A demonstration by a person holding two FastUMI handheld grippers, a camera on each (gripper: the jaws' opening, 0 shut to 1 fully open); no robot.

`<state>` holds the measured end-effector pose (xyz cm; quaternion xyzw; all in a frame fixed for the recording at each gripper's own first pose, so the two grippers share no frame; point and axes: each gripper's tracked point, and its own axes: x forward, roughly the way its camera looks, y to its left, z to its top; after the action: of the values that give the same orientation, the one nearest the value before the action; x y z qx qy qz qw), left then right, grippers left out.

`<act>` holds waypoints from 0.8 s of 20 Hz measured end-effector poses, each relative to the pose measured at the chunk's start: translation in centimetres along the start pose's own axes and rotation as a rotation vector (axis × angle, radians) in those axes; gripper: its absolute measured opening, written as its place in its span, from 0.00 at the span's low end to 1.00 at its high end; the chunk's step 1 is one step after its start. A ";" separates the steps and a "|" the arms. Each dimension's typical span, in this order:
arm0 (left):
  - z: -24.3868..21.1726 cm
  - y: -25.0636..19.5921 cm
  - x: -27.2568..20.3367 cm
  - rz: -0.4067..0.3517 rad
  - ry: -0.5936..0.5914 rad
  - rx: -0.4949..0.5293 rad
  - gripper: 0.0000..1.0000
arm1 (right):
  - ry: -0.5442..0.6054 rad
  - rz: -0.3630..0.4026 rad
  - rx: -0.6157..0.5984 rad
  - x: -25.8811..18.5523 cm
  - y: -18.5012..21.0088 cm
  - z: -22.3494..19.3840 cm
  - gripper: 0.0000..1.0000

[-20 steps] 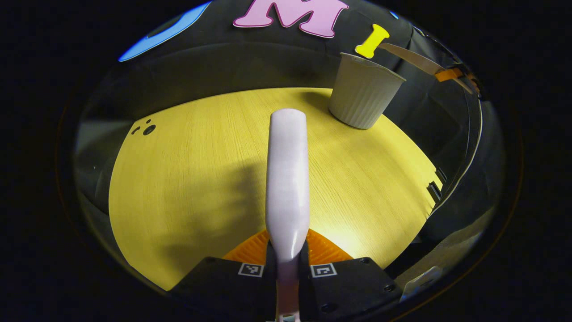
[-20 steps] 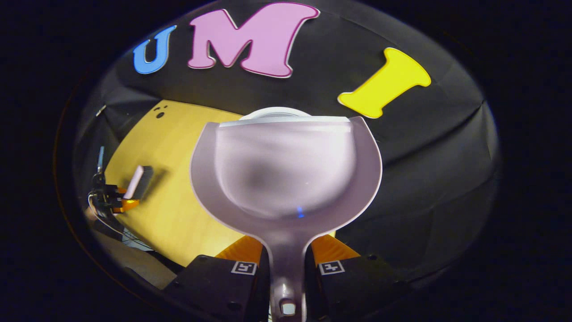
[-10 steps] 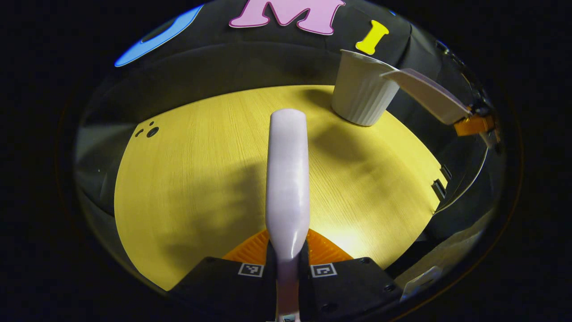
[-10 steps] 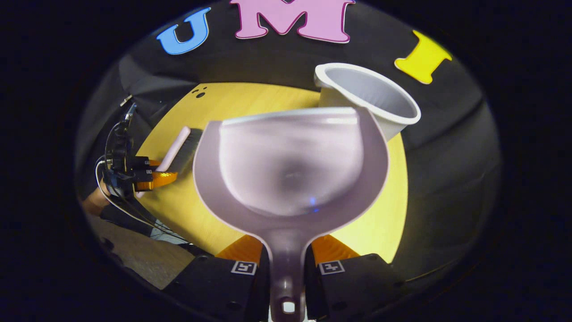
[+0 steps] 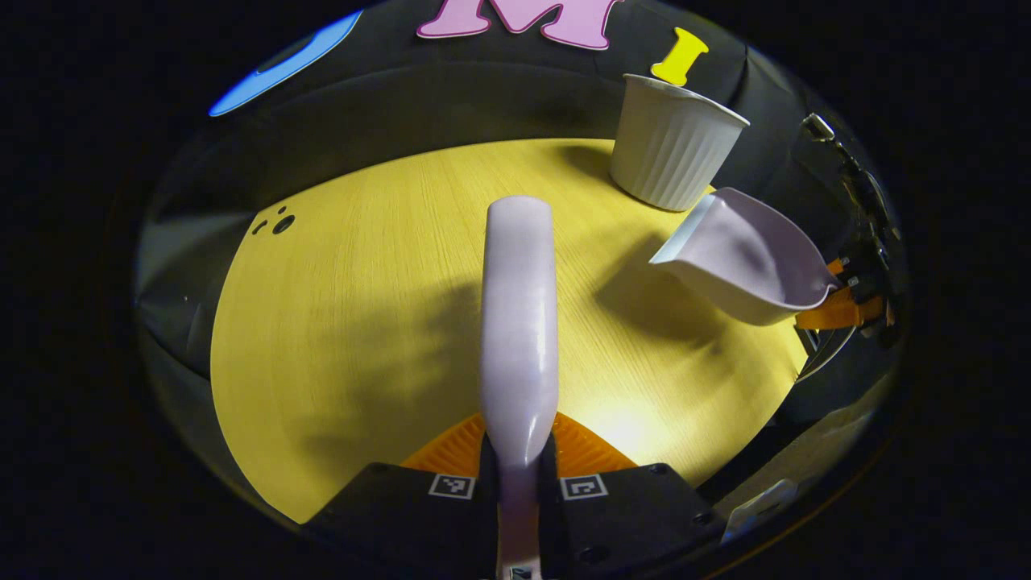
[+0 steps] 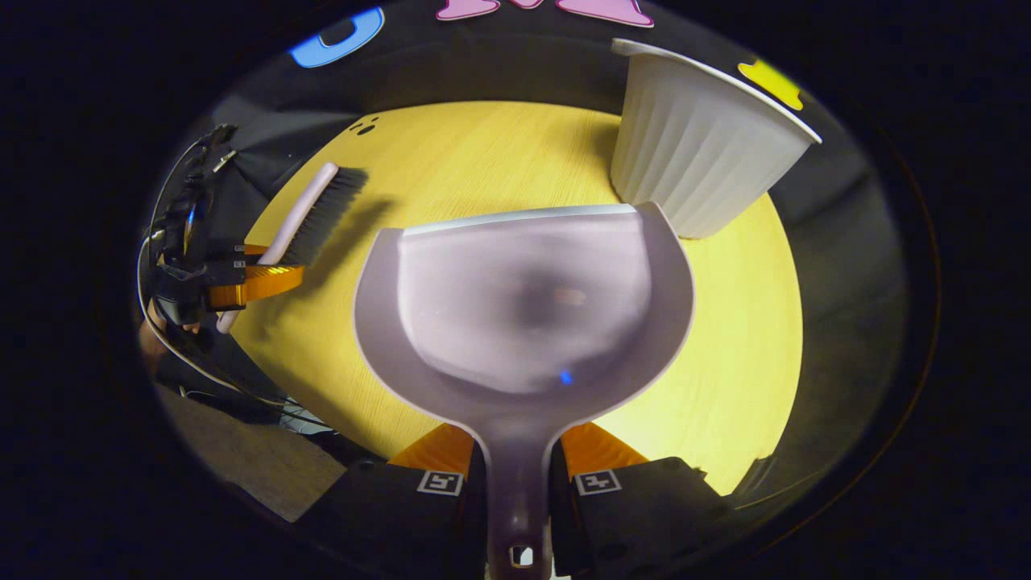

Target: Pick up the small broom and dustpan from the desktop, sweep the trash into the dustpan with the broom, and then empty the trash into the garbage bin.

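Gripping the broom point(image 5: 519, 322) by its handle, the left gripper point(image 5: 518, 471) has both fingers closed on the narrow neck where the handle leaves the jaws. In the right gripper view the broom juts out over the desk point(image 5: 362, 306), bristles dark and angled toward the surface. The right gripper point(image 6: 518, 475) is closed likewise on the dustpan point(image 6: 523, 314) handle, both fingers pressing its sides; the pan hangs above the desk near the bin point(image 6: 701, 145), well apart from the broom.

Handling notes:
- Broom: likely light moulded plastic, stiff handle, soft bristles. The smooth, rounded handle may twist in the jaws under sweeping load; the hold low on the handle, close to the fingers, limits leverage.
- Dustpan: a thin, rigid, light shell. Its broad scoop sits far ahead of the grip, so any tilt is magnified at the lip. Hold the flat handle squarely across both fingers.
- Bin: a ribbed, open-topped cup, probably light and easy to knock over; keep the pan lip clear of its rim.

The pan's inside is blurred, so whether it is empty cannot be told for certain; no trash is evident on the desk.
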<state>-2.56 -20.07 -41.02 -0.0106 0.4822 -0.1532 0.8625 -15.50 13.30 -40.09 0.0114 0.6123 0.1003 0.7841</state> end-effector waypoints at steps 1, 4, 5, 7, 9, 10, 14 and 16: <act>-0.4 0.1 0.3 0.006 0.009 0.002 0.24 | 0.007 -0.003 0.002 0.8 0.1 -0.1 0.35; -1.5 0.6 0.9 0.036 0.035 0.028 0.24 | 0.024 0.000 0.014 2.2 0.4 -0.6 0.35; -1.7 0.6 1.1 0.041 0.046 0.039 0.24 | 0.036 0.001 0.025 2.4 0.6 -0.8 0.35; -2.1 0.6 1.7 0.048 0.066 0.053 0.25 | 0.060 0.010 0.047 2.5 0.8 -1.2 0.35; -3.0 0.8 2.1 0.046 0.094 0.057 0.27 | 0.081 0.002 0.048 2.7 0.6 -1.4 0.35; -3.1 0.9 2.2 0.047 0.111 0.058 0.26 | 0.077 0.010 0.058 2.5 0.7 -1.2 0.32; -2.7 0.9 2.0 0.082 0.116 0.071 0.30 | 0.087 0.021 0.076 2.4 0.7 -1.2 0.41; -2.8 1.2 1.8 0.102 0.119 0.079 0.29 | 0.100 0.017 0.062 2.5 0.7 -1.7 0.38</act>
<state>-3.70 -19.05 -44.21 0.0573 0.5261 -0.1282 0.8387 -16.65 14.20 -42.77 0.0358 0.6533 0.0885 0.7511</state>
